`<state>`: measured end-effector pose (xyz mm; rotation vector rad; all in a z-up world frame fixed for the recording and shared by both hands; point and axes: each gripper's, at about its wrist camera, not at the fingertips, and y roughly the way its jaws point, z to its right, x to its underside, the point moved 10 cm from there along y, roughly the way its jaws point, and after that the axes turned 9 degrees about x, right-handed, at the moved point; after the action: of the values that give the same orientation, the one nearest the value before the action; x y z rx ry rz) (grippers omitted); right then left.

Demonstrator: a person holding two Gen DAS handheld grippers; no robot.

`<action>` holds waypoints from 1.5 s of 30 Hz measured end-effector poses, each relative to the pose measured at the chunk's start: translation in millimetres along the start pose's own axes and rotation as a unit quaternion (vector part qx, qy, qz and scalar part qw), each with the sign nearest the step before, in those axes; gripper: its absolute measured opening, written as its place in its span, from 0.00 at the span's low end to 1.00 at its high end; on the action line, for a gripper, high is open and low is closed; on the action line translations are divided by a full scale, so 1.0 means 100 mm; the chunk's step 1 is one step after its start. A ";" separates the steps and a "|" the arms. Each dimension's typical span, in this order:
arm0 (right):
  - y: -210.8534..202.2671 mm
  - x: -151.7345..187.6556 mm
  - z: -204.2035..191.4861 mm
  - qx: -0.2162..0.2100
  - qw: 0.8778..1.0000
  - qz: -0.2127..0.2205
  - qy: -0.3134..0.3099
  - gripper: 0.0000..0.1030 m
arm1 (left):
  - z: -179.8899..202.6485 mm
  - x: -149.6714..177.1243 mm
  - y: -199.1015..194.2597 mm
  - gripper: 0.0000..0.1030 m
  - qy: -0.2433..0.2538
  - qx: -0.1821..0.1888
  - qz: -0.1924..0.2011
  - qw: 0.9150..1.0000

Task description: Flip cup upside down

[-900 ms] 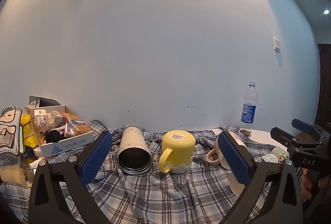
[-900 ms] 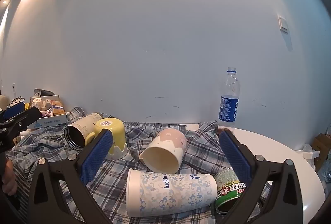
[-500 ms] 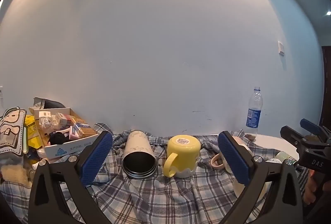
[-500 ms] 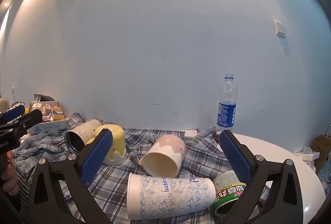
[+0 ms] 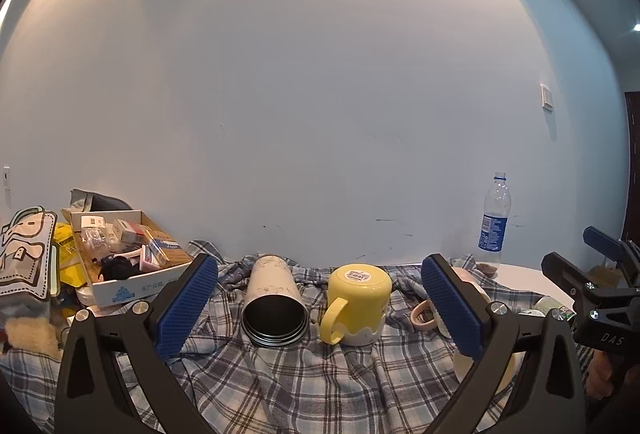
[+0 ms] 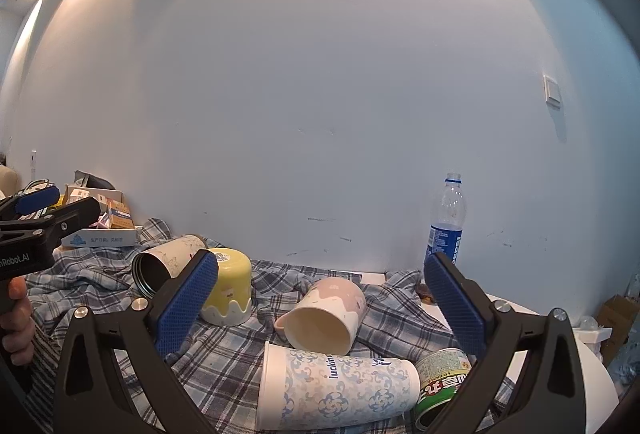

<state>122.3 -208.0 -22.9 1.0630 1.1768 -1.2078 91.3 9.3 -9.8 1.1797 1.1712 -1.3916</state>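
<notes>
A yellow mug [image 5: 358,304] stands upside down on the plaid cloth [image 5: 312,378], handle toward me; it also shows in the right wrist view [image 6: 232,290]. A steel tumbler [image 5: 274,308] lies on its side to its left, mouth toward me. A pink mug [image 6: 324,314] lies on its side, and a patterned paper cup [image 6: 336,386] lies on its side in front of it. My left gripper [image 5: 320,308] is open and empty, held back from the tumbler and yellow mug. My right gripper [image 6: 322,300] is open and empty, above the pink mug and paper cup.
A green can [image 6: 440,382] lies beside the paper cup. A water bottle [image 6: 446,222] stands at the wall on the white round table [image 6: 560,346]. A cardboard box of clutter [image 5: 128,258] sits at the left. The white wall is close behind.
Both cameras have tilted up slightly, so the cups sit lower in the views. The cups have not moved. Both grippers stay open.
</notes>
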 end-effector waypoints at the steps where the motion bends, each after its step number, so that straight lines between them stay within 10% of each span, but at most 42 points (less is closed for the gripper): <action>1: 0.01 0.01 0.01 -0.001 1.000 -0.002 0.002 1.00 | 0.01 0.00 0.00 1.00 -0.002 0.005 0.000 1.000; 45: 0.06 0.08 0.03 -0.003 1.000 -0.021 0.006 1.00 | 0.18 0.01 0.00 1.00 0.032 0.026 -0.002 0.999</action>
<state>128.1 -211.2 -30.9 1.0477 1.2165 -1.2315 89.1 -8.5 -9.2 1.2671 1.1887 -1.4047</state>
